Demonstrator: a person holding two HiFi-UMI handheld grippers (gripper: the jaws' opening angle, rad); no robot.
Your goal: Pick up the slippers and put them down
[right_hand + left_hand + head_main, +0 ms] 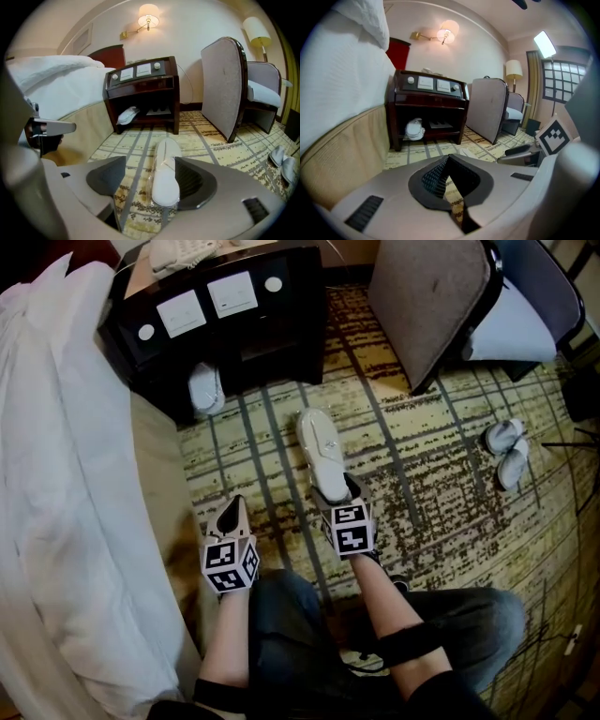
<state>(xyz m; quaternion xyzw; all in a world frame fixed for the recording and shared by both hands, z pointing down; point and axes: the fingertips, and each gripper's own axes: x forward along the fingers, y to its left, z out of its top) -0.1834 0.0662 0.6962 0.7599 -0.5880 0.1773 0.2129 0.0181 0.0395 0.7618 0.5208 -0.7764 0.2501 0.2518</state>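
the right gripper (152,178) stands open around the wrapped slippers (166,173), which lie on the carpet (211,143) close by its right jaw, long axis straight ahead. the left gripper (449,164) is closed, empty, and farther away.

A hotel bedroom.
In the head view a bed (66,474) with white linen fills 9 o'clock. At 12 o'clock stands a dark nightstand (272,338) with built-in switch plates (232,294) and a phone (183,251) on top. An upholstered chair (441,306) sits at 1 o'clock on patterned carpet (422,474). White slippers (322,451) sealed in clear film lie at the centre, a loose pair (506,451) at 3 o'clock. The left gripper view shows a wall lamp (447,32) above the nightstand and a floor lamp (513,69) by the chair.
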